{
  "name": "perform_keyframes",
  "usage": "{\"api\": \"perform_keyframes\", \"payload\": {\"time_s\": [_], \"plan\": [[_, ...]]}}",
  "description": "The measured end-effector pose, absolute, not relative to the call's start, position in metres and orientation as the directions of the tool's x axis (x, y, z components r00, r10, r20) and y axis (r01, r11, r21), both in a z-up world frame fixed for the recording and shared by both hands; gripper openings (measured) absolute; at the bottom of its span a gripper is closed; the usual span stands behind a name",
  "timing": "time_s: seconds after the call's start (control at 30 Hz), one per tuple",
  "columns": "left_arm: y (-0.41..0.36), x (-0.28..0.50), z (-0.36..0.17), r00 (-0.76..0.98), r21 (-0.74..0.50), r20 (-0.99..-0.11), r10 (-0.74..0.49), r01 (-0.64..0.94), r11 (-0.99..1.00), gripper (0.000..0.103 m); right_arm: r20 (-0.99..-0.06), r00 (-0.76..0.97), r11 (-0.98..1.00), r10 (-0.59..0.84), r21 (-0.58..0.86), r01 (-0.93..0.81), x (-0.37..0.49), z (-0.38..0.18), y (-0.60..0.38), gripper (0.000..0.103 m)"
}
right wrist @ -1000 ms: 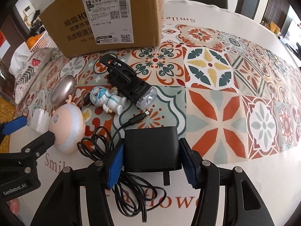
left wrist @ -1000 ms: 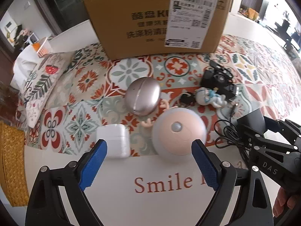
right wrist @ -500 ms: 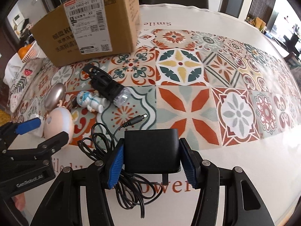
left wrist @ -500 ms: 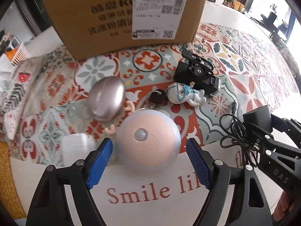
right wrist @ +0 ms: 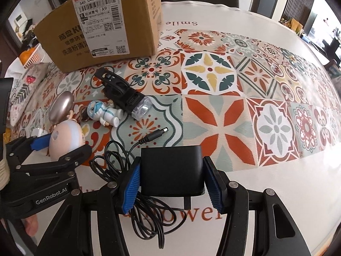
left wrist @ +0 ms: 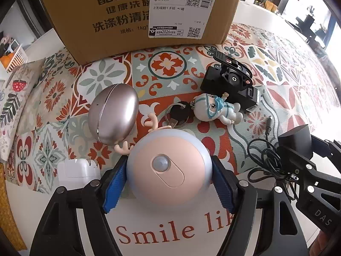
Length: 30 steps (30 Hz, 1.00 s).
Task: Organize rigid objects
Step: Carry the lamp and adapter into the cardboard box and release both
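Observation:
My left gripper (left wrist: 169,181) is shut on the round pink night light with antlers (left wrist: 168,166), its blue pads against both sides; the light also shows in the right wrist view (right wrist: 66,138). My right gripper (right wrist: 171,181) is shut on a black power adapter (right wrist: 172,168), whose cable (right wrist: 147,215) trails below and to the left. A metallic egg-shaped case (left wrist: 114,113), a white charger (left wrist: 77,170), an astronaut figurine keychain (left wrist: 215,111) and a black bike light (left wrist: 230,85) lie on the patterned tablecloth.
A large cardboard box (left wrist: 145,15) stands behind the objects, close to the egg case and bike light. The patterned tablecloth (right wrist: 234,106) stretches to the right. A cushion (left wrist: 12,98) lies at the left edge of the table.
My left gripper has moved forward around the night light and closed on it. My right gripper keeps hold of the adapter and has shifted little.

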State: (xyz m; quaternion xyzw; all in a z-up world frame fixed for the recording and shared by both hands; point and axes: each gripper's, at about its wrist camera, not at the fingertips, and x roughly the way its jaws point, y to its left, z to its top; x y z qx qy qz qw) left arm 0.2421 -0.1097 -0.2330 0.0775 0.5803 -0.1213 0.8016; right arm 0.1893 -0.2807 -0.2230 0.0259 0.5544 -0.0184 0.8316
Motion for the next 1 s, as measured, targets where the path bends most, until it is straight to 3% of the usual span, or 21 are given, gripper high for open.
{"api": "perform_keyframes", "payload": {"time_s": [0.43,1.0], "plan": [[-0.092,0.229,-0.214,0.327,-0.039,-0.936,-0.126,0.26,0.965,0.074,-0.916,0.402,0.999,0.011,0.028,0.037,0.182,-0.21,-0.268,0.056],[-0.075,0.218,-0.132,0.496,-0.017,-0.857,-0.14,0.245,0.969,0.074,-0.858,0.513,1.0,0.012,0.025,0.018,0.177,-0.15,-0.249,0.056]]}}
